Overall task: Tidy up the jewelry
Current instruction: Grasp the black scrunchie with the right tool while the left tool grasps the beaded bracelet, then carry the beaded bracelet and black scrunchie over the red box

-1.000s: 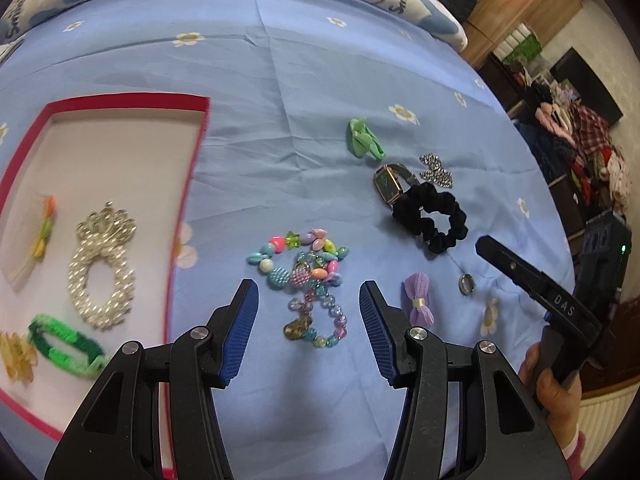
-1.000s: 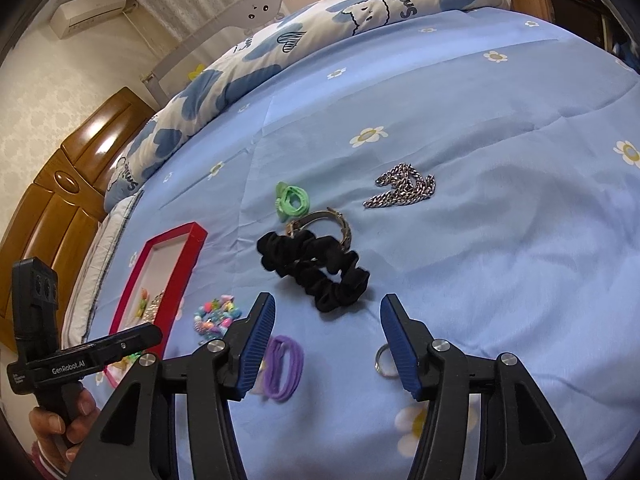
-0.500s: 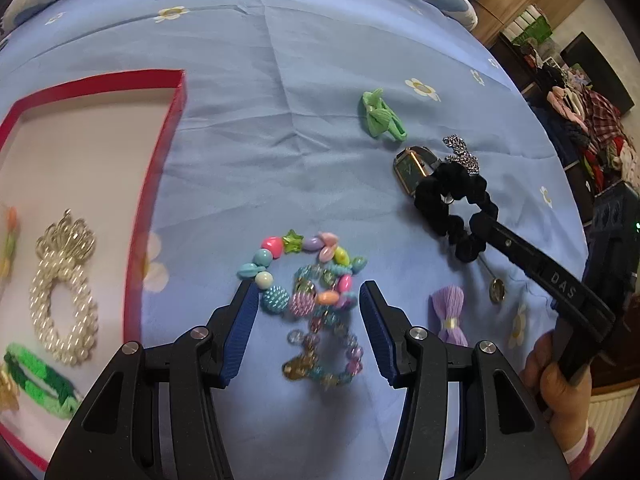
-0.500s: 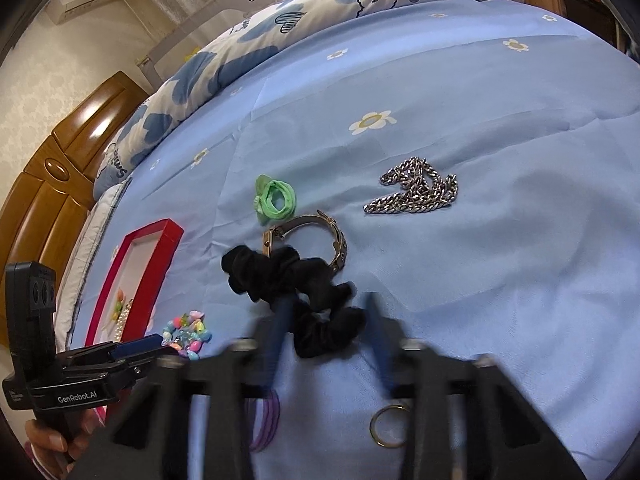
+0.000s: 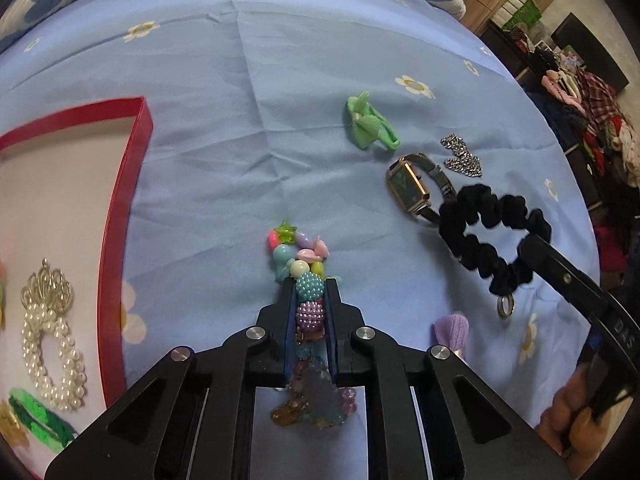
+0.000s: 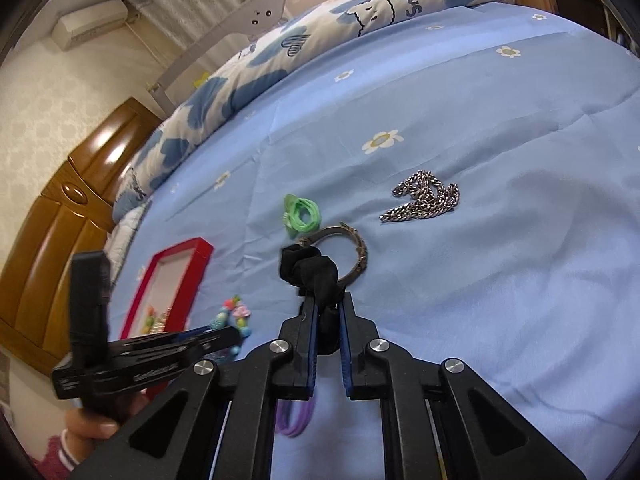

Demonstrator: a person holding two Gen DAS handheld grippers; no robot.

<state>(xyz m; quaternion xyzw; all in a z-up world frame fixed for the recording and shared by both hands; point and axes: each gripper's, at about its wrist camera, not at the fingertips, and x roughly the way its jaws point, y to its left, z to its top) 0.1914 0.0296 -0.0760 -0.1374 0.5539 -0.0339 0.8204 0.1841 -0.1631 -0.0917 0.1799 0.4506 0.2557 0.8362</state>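
Observation:
My left gripper point(image 5: 310, 286) is shut on the colourful bead bracelet point(image 5: 309, 285), whose beads bunch between and beyond the fingers on the blue bedsheet. My right gripper point(image 6: 326, 304) is shut on the black scrunchie point(image 6: 310, 270); the scrunchie also shows in the left wrist view point(image 5: 486, 224), with the right gripper's finger on its lower right part. The red-rimmed tray point(image 5: 120, 184) lies at the left and holds a pearl bracelet point(image 5: 52, 348) and a green band point(image 5: 38, 420).
On the sheet lie a green hair tie point(image 5: 370, 126), a gold square watch point(image 5: 412, 186), a silver chain point(image 6: 424, 196), a small ring point(image 5: 506, 306) and a purple hair tie point(image 5: 452, 330). A folded quilt point(image 6: 320, 44) lies at the bed's far side.
Both grippers moved forward and closed: the left onto the bead bracelet, the right onto the black scrunchie, which is now bunched up.

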